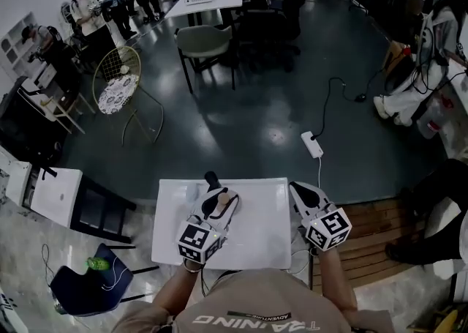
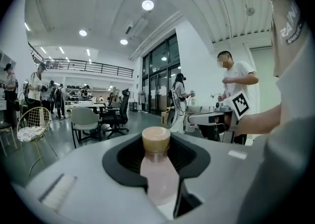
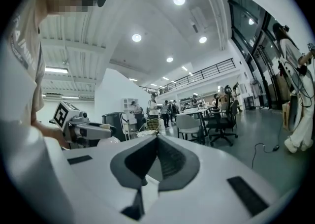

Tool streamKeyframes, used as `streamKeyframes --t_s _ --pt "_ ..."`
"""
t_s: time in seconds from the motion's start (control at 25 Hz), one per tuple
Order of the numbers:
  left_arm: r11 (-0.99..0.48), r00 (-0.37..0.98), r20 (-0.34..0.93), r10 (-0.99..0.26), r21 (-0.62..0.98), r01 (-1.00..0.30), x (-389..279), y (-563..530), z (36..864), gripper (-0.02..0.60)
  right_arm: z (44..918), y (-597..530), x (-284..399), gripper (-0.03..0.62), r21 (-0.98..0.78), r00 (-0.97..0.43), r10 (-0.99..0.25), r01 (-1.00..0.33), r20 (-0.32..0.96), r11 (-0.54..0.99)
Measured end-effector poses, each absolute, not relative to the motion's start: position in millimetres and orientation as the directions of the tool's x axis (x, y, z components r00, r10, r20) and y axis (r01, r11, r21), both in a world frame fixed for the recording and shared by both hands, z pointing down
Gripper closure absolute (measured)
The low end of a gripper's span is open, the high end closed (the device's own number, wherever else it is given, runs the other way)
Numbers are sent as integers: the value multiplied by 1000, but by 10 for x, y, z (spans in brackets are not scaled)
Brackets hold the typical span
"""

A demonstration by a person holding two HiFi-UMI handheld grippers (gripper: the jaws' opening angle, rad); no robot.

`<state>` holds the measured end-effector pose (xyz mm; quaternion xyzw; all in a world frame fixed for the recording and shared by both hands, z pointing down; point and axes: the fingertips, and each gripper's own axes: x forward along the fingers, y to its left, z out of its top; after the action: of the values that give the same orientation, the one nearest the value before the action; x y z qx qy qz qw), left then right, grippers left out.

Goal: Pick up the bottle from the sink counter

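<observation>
white rectangular surface [image 1: 267, 211]: under both tongs | left tongs [image 1: 218, 205]: clamped part-way apart on pale pink translucent plastic bottle [image 2: 159, 181] | right tongs [image 3: 156, 158]: pressed together, empty | bottle: held over surface, tan round cap [image 2: 156, 139] at tongs' far end

The person's shirt [image 1: 252, 322] bears the large word "TRAINING", upside down in the head view, with a smaller line beside it too small to read there. In the left gripper view the same print shows in part as "RAIN", with "ADVEN" beneath it.
</observation>
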<state>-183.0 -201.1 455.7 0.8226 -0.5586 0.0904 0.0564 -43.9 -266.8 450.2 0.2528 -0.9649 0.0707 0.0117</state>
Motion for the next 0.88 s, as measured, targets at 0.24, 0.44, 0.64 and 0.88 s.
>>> streamKeyframes --t_s 0.24,0.44,0.64,0.88 --pt "-360 353 193 -916 1 -933 -1855 -1914 4339 449 4188 -2616 -584 583 -108 -895 -445 -444 11 890" --pt "-341 336 186 -923 6 -940 -1921 -1858 4258 449 4135 -2537 -589 583 -98 -903 -430 -429 9 898" --pt "-311 302 184 -935 -19 -950 -1996 -1870 4182 449 4156 -2503 -521 583 -94 -901 -433 -433 25 896" --pt "-314 305 175 -936 -23 -949 -1996 -1860 4164 449 4114 -2469 -415 583 -83 -886 -463 -463 14 883"
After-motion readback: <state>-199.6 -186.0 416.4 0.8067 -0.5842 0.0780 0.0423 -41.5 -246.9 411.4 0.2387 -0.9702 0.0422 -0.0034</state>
